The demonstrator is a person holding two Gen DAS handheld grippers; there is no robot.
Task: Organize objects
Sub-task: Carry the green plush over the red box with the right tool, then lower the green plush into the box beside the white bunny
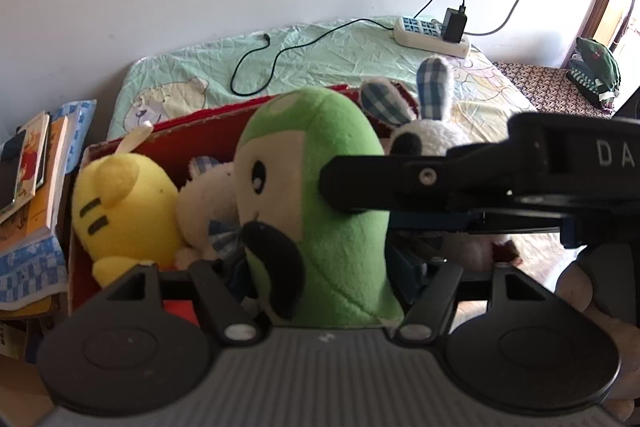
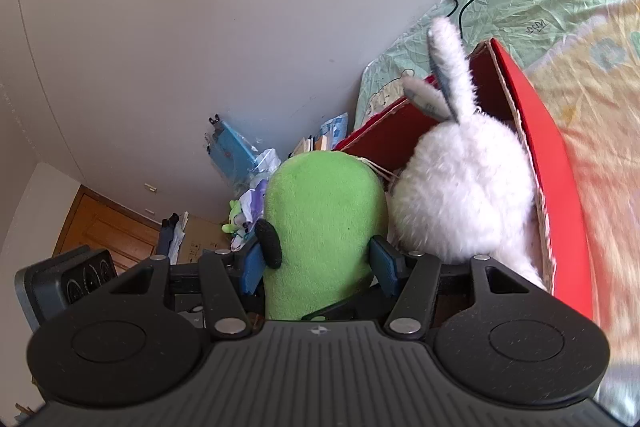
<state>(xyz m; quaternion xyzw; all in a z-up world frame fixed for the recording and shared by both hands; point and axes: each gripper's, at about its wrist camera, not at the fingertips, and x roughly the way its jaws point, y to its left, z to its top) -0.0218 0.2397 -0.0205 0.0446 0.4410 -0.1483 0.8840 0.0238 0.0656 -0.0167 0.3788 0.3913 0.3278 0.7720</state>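
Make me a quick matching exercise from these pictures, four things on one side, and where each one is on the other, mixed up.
Things
1. green plush toy
2. yellow plush toy
3. power strip
4. stack of books

Places
A. on the bed sheet near the wall, with a black charger plugged in
B. beside the red box, outside it, on the left in the left wrist view
C. between the blue pads of the right gripper
D. in the red box, at its left end in the left wrist view

Pairs: 1-C, 2-D, 3-A, 4-B
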